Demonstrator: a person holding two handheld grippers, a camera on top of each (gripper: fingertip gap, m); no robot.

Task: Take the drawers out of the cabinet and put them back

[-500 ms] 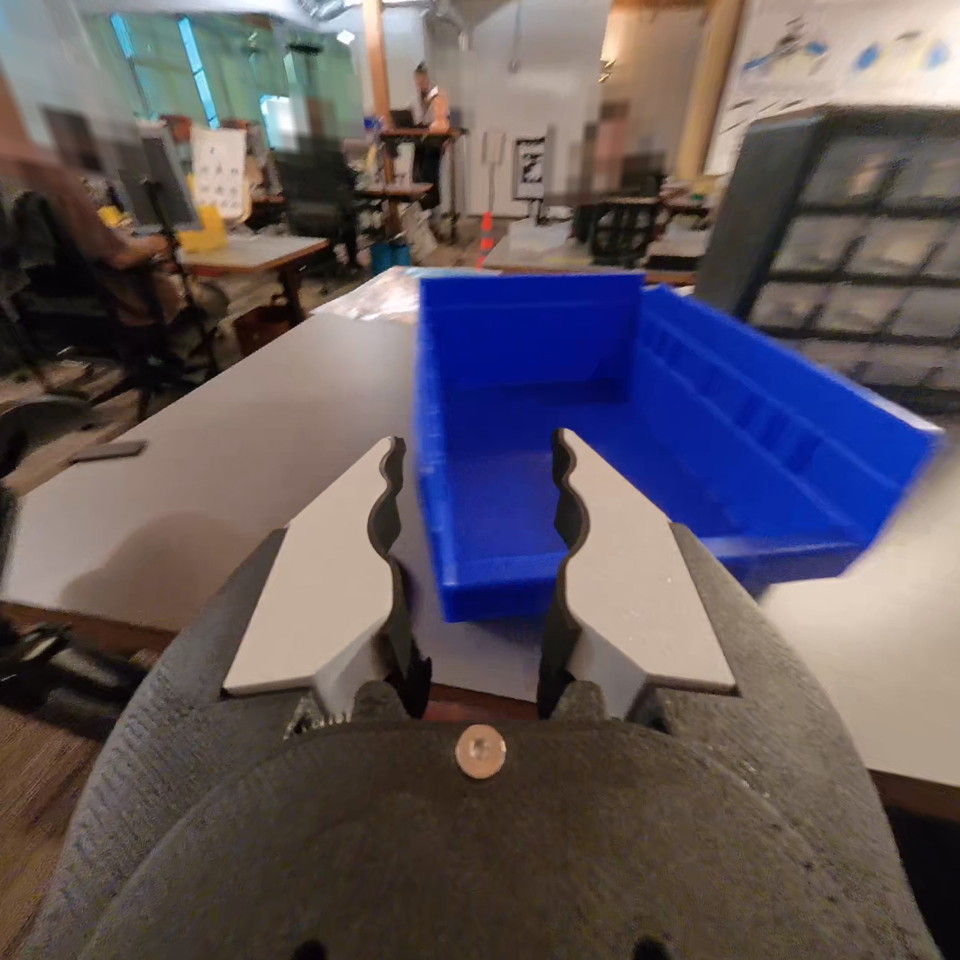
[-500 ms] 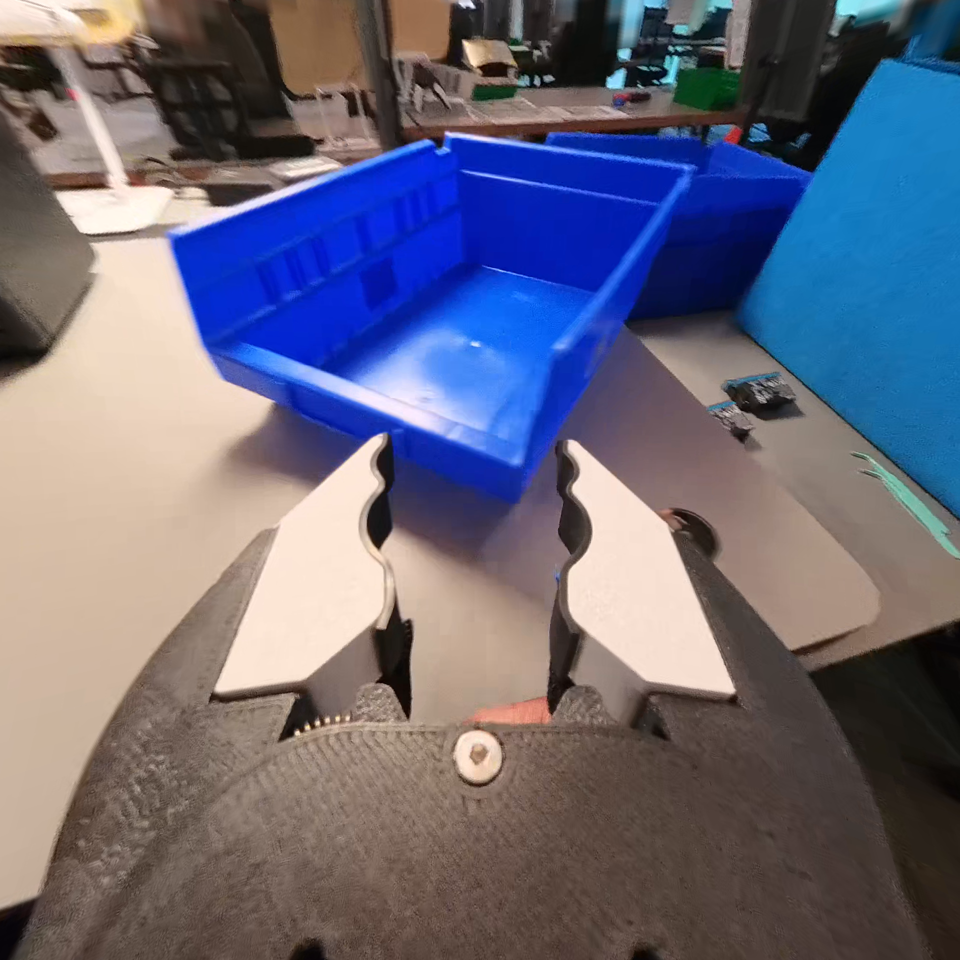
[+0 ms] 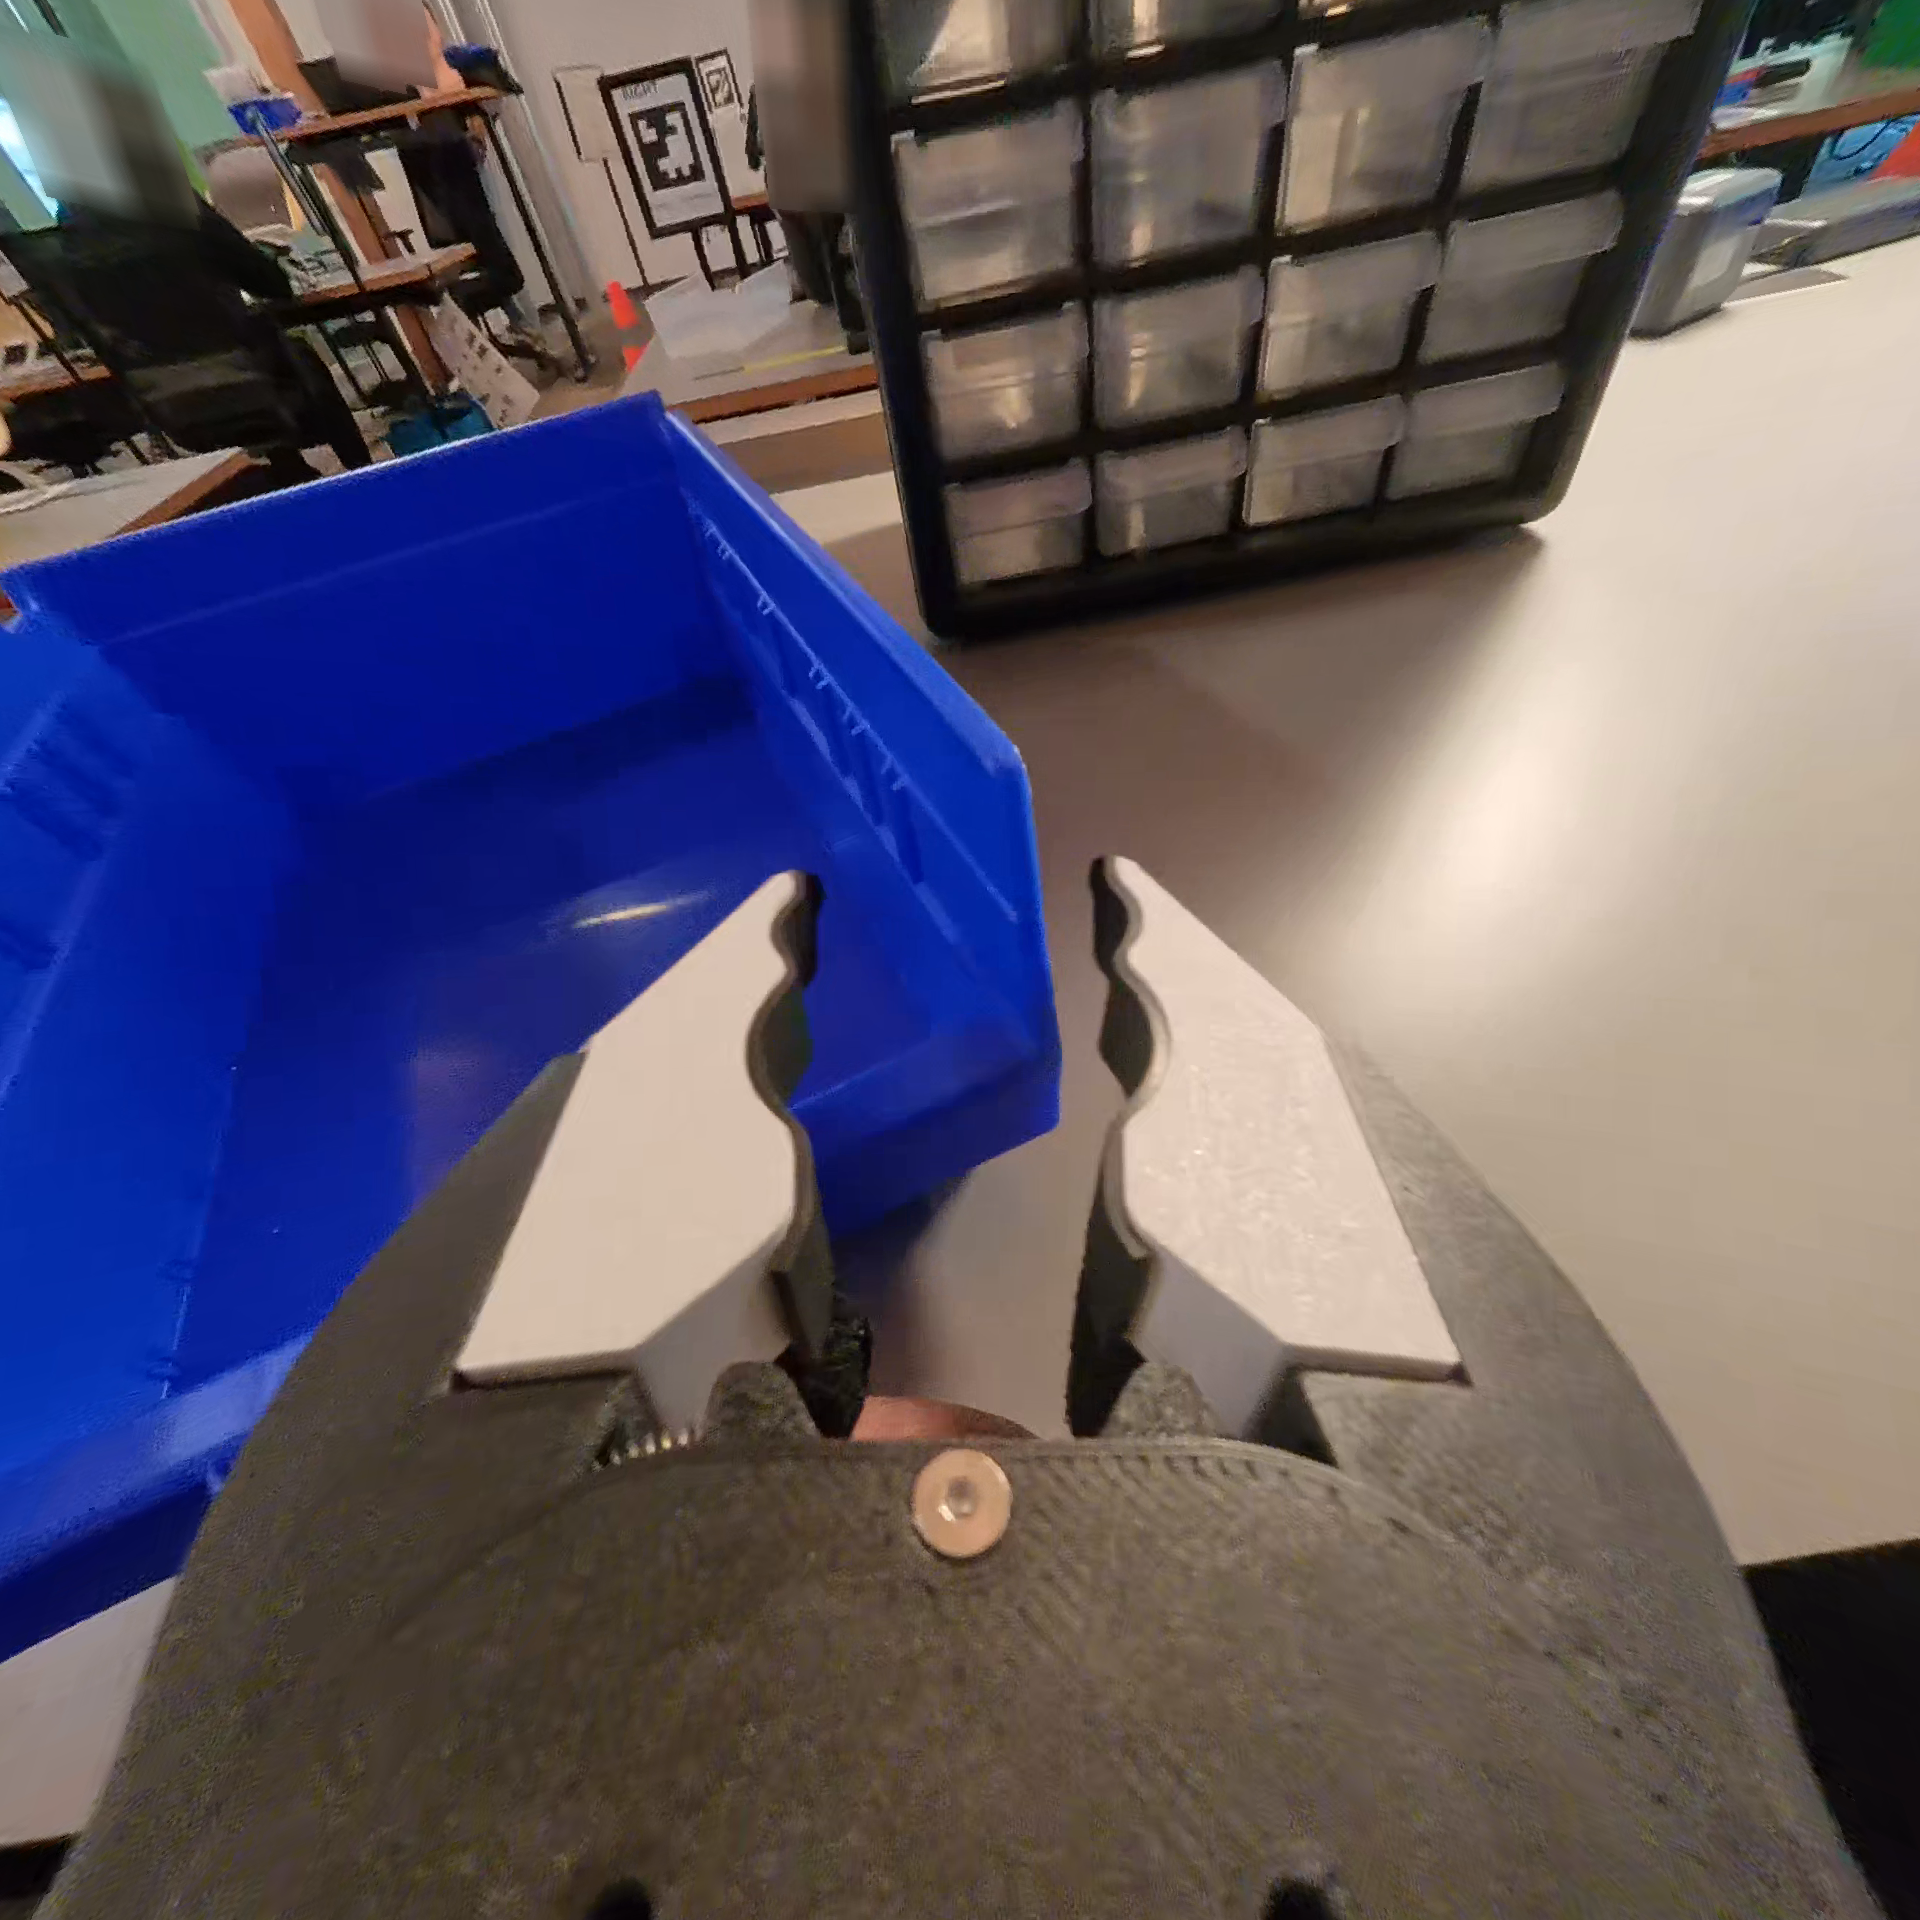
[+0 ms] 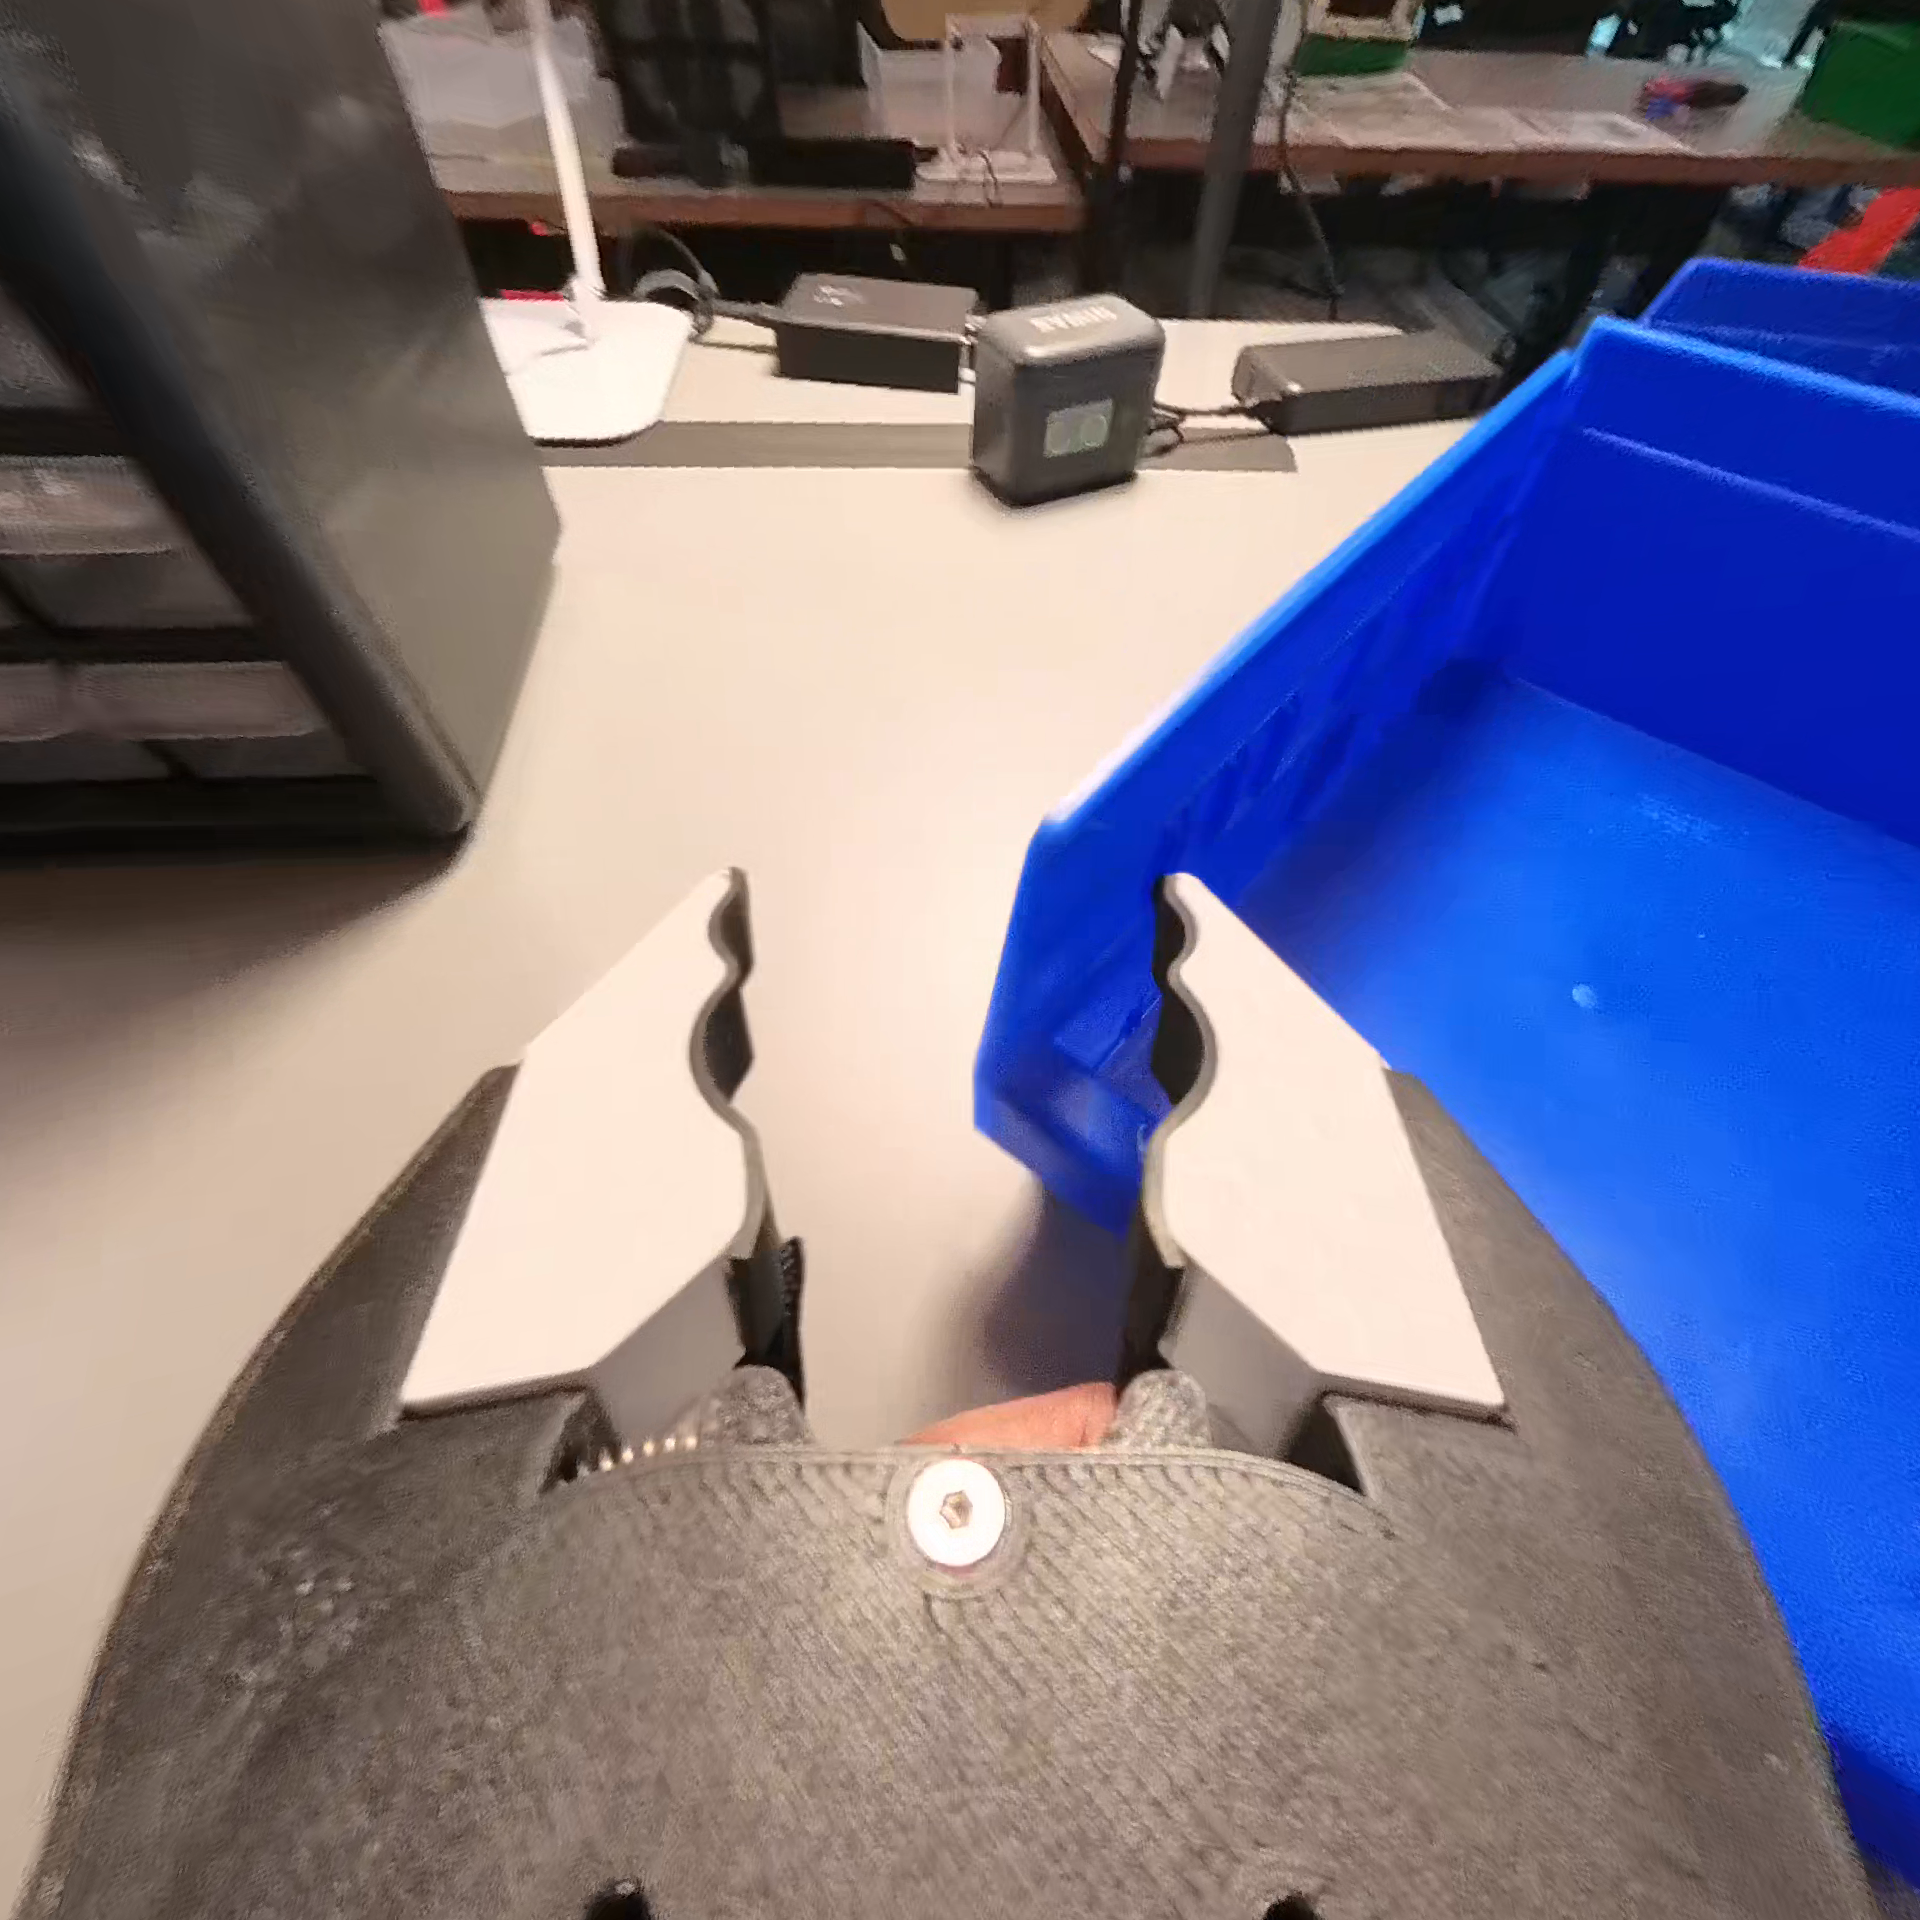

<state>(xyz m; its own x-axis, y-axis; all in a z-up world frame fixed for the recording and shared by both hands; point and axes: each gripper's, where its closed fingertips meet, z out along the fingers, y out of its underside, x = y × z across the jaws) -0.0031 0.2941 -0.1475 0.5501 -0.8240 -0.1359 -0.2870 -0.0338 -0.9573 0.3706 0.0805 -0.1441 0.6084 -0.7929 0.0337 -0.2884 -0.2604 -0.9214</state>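
Two tools: you hold one in each hand, both over the grey bench (image 3: 1558,831), both at the near corners of one blue bin (image 3: 416,831).
Left tool (image 3: 951,883): fingers stand apart; the bin's near right corner sits between them, the wall's outer face clear of the right finger (image 3: 1226,1091). Nothing is clamped.
Right tool (image 4: 951,883): spread wide; the bin's near left corner (image 4: 1081,1018) lies in the gap, close against the right finger (image 4: 1278,1122), with bare bench between it and the left finger (image 4: 613,1122). No grip there either.
Cabinet (image 3: 1226,312): black frame, upright on the bench beyond the bin, well apart from your left tool; in the right wrist view its dark side (image 4: 312,416) fills the upper left.
Drawers (image 3: 1164,364): clear, blurred, seated in rows in the cabinet's front.
Second blue bin (image 4: 1787,312): just behind the first, at the far right.
Bench's far edge: a white lamp base (image 4: 592,374), a small dark grey box (image 4: 1070,405) and black power bricks (image 4: 873,332).
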